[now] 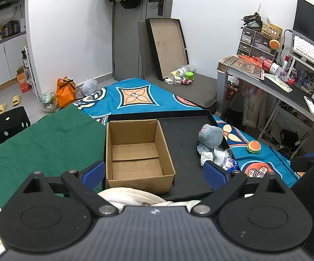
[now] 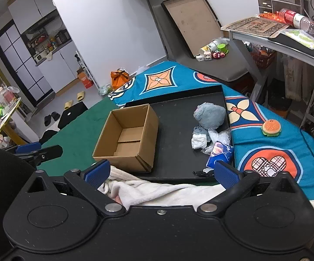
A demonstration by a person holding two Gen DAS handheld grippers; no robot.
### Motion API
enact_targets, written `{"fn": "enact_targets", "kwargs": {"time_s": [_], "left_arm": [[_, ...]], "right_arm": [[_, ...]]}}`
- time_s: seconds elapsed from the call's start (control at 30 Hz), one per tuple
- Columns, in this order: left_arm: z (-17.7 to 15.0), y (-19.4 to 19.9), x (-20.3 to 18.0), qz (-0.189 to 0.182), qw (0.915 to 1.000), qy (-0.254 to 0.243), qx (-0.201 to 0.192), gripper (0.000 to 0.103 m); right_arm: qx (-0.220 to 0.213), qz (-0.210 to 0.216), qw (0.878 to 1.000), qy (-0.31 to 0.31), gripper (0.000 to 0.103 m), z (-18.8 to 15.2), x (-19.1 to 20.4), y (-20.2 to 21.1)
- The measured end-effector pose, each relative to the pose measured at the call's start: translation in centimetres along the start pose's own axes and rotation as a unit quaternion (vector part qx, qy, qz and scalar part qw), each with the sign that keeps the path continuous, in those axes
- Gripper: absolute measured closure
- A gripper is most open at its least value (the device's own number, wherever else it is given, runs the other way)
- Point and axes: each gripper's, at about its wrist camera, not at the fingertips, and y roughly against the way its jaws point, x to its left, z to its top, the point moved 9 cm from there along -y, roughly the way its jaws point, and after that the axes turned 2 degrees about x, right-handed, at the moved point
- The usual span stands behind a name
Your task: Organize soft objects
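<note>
Cardboard, brown and open-topped, the cardboard box [image 1: 137, 152] stands empty on the left part of the black tray [image 1: 183, 143], its near wall close to the tray's near edge. The tray lies on a bed, partly on the green cloth [image 1: 41, 143] and partly on the blue patterned blanket [image 1: 135, 95].

At the tray's right edge sits the grey plush toy [image 1: 211, 136], leaning against the rim. Just in front of it, toward the tray's near right corner, lies a small heap: crumpled white wrappers [image 1: 206, 157], clear plastic, and a blue packet [image 2: 220, 154] that overlaps the rim. A burger plush [image 1: 253, 146] rests on the blanket to the right of the tray, apart from it.

The left gripper [image 1: 154, 171] hovers over the tray's near edge with its blue-padded jaws spread wide and nothing between them; the box shows in the gap. The right gripper [image 2: 160, 171] hangs likewise at the near edge, jaws released and empty. Below both lies a cream fleece blanket [image 2: 157, 192], bunched against the tray's near side.

A second burger plush [image 1: 274, 44] hangs by the drawer unit on the desk [image 1: 272, 87] at the right.
</note>
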Motion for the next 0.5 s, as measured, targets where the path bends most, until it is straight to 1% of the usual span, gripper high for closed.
{"fn": "enact_targets", "kwargs": {"time_s": [0.5], "left_arm": [[-0.03,0.16,-0.01,-0.001,1.0,0.001,0.0,0.007]], "right_arm": [[-0.001,-0.003,1.0,0.0,0.0,0.1,0.13,0.13]]}}
